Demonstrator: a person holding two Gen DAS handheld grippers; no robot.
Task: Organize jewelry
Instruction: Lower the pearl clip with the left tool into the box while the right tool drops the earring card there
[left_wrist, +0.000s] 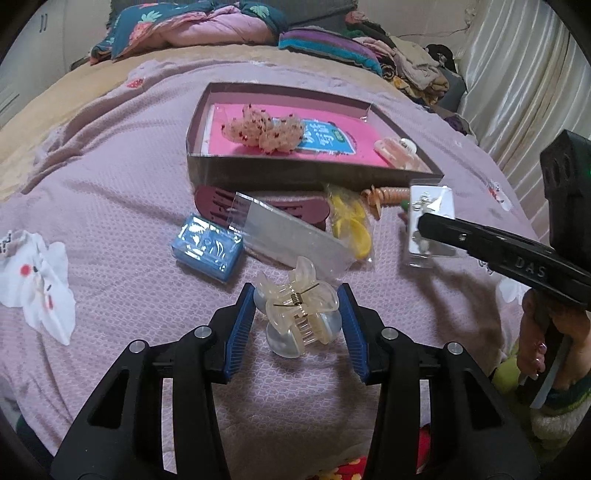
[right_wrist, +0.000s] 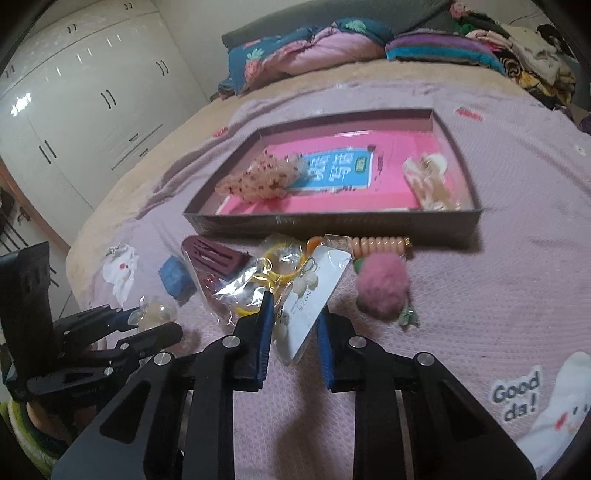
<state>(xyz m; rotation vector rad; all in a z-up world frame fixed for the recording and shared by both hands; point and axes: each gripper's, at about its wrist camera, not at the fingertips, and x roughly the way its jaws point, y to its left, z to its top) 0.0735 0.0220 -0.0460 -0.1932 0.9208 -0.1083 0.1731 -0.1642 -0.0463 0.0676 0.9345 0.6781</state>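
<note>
My left gripper (left_wrist: 297, 302) is shut on a clear plastic claw hair clip (left_wrist: 301, 308), held just above the pink bedspread. My right gripper (right_wrist: 295, 314) is shut on a white earring card in a clear sleeve (right_wrist: 314, 295); that card also shows in the left wrist view (left_wrist: 430, 221). Beyond both stands a dark shallow box (left_wrist: 295, 170) with a pink liner. In it lie a beaded scrunchie (left_wrist: 264, 129) and a pale hair clip (left_wrist: 397, 151).
In front of the box lie a maroon hair clip (left_wrist: 221, 203), a blue case (left_wrist: 205, 247), a clear bag (left_wrist: 291, 236), a bag of yellow bands (left_wrist: 349, 221), a coil hair tie (right_wrist: 380, 245) and a pink pompom (right_wrist: 382, 290). A white cloth (left_wrist: 40, 280) lies at the left. Bedding (left_wrist: 192, 26) is piled behind.
</note>
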